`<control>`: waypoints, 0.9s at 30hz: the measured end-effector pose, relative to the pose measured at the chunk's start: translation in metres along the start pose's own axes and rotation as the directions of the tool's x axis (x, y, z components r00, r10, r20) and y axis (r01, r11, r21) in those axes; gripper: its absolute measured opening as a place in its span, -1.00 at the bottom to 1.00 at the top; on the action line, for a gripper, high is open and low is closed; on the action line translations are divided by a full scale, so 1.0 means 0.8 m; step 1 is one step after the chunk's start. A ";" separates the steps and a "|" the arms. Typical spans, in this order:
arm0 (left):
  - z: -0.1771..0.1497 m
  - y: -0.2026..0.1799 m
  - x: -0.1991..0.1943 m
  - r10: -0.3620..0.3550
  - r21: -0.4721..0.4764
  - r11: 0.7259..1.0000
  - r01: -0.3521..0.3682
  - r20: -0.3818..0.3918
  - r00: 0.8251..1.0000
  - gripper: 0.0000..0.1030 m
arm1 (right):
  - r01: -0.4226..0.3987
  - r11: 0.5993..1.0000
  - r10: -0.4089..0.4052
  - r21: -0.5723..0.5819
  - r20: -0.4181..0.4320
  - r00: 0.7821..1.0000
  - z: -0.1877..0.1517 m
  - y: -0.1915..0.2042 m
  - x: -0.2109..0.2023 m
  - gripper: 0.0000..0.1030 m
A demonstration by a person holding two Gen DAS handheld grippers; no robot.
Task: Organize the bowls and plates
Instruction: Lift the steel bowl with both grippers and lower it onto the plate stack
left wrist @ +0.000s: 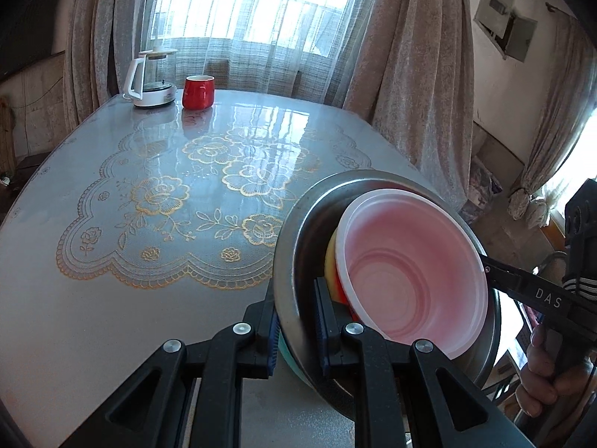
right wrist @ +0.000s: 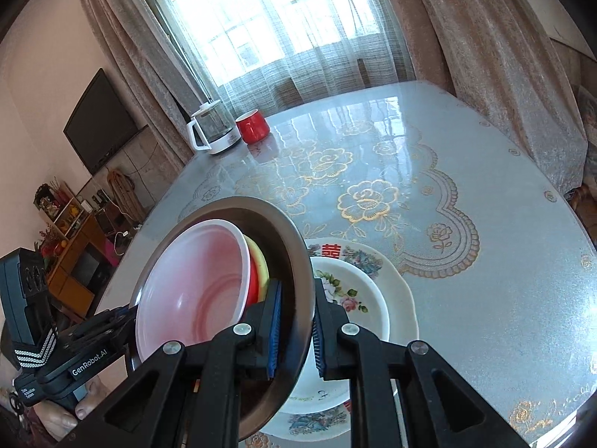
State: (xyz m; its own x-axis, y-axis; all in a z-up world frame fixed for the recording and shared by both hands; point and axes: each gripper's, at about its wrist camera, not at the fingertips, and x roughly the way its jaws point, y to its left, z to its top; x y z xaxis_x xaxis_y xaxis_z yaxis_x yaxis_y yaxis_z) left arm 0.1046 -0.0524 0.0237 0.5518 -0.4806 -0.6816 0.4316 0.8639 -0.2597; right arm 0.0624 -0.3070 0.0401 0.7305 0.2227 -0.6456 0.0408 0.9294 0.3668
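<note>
A steel basin [left wrist: 298, 216] [right wrist: 283, 239] is held between both grippers, clear of the table. Nested inside it are a pale pink plastic bowl [left wrist: 410, 272] [right wrist: 197, 283], a yellow bowl [left wrist: 330, 257] [right wrist: 261, 261] and a red bowl [right wrist: 253, 280]. My left gripper [left wrist: 296, 321] [right wrist: 127, 313] is shut on one side of the basin's rim. My right gripper [right wrist: 296, 332] [left wrist: 488, 268] is shut on the opposite side. Partly hidden behind the basin, a small floral dish [right wrist: 358, 298] lies on a larger floral plate [right wrist: 403, 298] on the table.
The glossy table [left wrist: 112, 298] [right wrist: 503, 298] has a lace-pattern cover. A glass kettle [left wrist: 149, 82] [right wrist: 214, 130] and a red mug [left wrist: 197, 91] [right wrist: 253, 125] stand at its far edge by the curtained window. A TV [right wrist: 100, 119] and shelves are off to the left.
</note>
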 end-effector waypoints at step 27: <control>-0.007 -0.022 0.057 -0.013 0.015 1.000 0.015 -0.115 0.993 -0.68 | 0.083 0.990 -0.075 0.113 -0.080 0.994 -0.013 -0.063 0.038 -0.70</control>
State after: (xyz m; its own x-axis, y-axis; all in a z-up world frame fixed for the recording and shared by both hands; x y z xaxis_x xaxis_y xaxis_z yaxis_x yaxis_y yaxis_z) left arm 0.1180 -0.0889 -0.0060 0.4602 -0.4709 -0.7526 0.4506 0.8543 -0.2591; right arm 0.0750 -0.3443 -0.0051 0.6685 0.1756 -0.7227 0.1781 0.9057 0.3847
